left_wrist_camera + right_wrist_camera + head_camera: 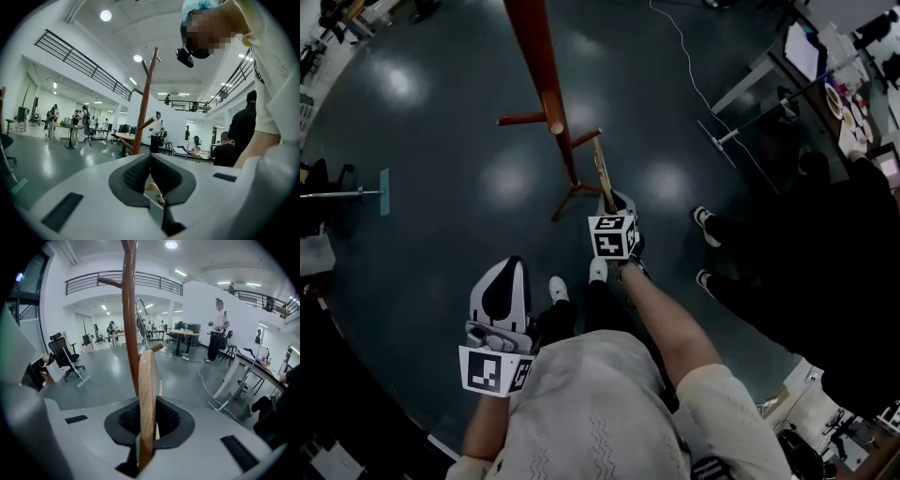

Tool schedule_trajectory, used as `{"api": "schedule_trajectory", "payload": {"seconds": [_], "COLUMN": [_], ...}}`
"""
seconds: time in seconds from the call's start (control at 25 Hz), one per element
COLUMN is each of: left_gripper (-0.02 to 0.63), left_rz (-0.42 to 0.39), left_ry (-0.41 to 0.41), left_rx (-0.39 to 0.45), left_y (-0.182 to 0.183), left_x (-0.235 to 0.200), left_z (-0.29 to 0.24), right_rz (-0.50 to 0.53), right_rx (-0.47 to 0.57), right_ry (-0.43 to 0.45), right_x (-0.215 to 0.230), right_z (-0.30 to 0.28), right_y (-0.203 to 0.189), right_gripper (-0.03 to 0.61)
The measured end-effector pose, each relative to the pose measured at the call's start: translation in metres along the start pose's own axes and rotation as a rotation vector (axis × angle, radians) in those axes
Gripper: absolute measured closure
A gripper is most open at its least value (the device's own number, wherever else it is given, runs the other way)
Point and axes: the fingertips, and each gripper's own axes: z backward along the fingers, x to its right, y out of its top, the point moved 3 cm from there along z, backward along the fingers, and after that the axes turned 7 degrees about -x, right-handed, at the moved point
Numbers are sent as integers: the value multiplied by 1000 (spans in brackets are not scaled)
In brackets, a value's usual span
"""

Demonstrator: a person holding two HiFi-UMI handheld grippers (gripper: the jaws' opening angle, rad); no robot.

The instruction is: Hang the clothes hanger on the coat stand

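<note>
The coat stand [546, 89] is a red-brown wooden pole with short pegs, standing on the dark floor just ahead of me. My right gripper [614, 201] is shut on the pale wooden clothes hanger [601, 172], which points up toward a low peg [586, 138]. In the right gripper view the hanger [147, 376] stands edge-on between the jaws of the right gripper [149, 405], its metal hook [140, 310] close beside the pole [130, 324]. My left gripper [511, 264] hangs lower at the left, shut on nothing. In the left gripper view, that gripper [150, 158] faces the stand [144, 93].
A person in black [825, 244] with white shoes stands close at the right. A white cable [684, 56] runs across the floor toward a desk frame [741, 122]. A long-handled floor tool [356, 192] lies at the left. An office chair [63, 355] stands beyond the pole.
</note>
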Motion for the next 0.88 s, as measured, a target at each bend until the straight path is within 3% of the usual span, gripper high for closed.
{"api": "schedule_trajectory", "payload": {"seconds": [0.4,0.88], "left_gripper": [601,601], "left_rz": [47,96], "left_ry": [197,375], "left_rx": [-14,-4], "left_y": [-5,-12], "left_x": [-16,-33], "left_z": [7,28], "right_rz": [-56,18], "right_rx": [-93,-139], "right_ry": [-1,25], "right_x": [0,-29], "right_z": [-75,-119], "right_y": [16,21], "right_gripper": [529,529]}}
